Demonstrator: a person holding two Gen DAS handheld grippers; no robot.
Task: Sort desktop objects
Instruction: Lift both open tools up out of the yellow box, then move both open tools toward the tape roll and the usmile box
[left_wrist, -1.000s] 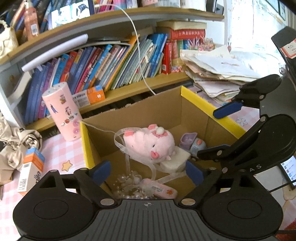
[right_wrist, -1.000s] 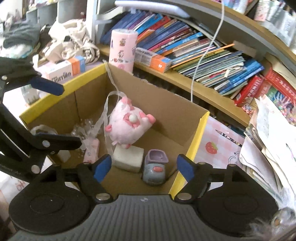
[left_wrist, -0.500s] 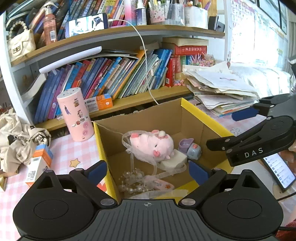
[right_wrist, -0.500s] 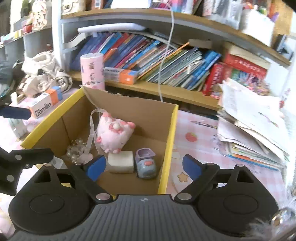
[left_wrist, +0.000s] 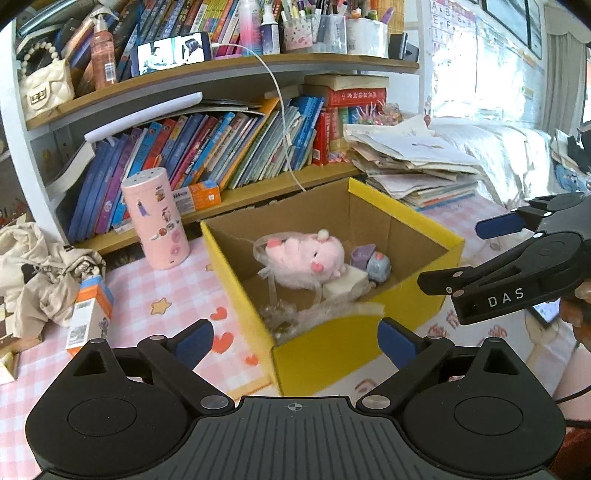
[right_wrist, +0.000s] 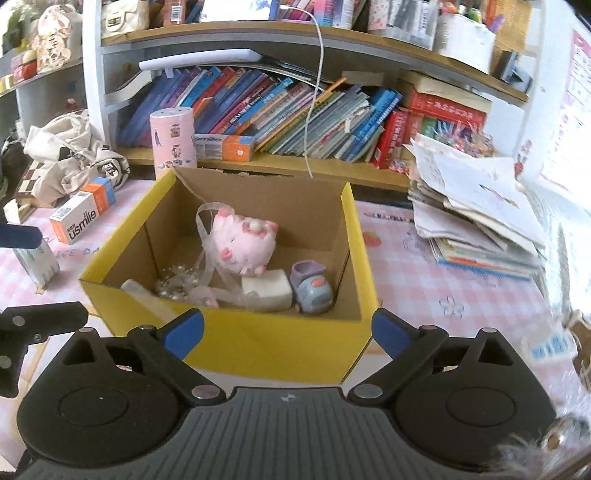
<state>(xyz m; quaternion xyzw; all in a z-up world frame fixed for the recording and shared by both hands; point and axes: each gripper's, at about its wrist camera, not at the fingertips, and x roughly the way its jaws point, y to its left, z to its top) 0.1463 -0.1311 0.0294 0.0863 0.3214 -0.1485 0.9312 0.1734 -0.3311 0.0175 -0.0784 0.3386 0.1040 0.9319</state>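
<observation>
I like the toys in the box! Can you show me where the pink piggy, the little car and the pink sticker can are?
pink piggy (right_wrist: 242, 242), right wrist view, on its plush body.
little car (right_wrist: 314, 293), right wrist view, on its grey-blue front.
pink sticker can (left_wrist: 157, 219), left wrist view, on its side wall.

The box (right_wrist: 236, 343) stands on the table (right_wrist: 461, 288), before the bookshelf (right_wrist: 280, 166). In it the plush pig (right_wrist: 242, 245) lies beside the toy car (right_wrist: 312, 288). A stack of papers (right_wrist: 476, 206) lies right of the box, a cylinder (right_wrist: 173, 138) behind it.
</observation>
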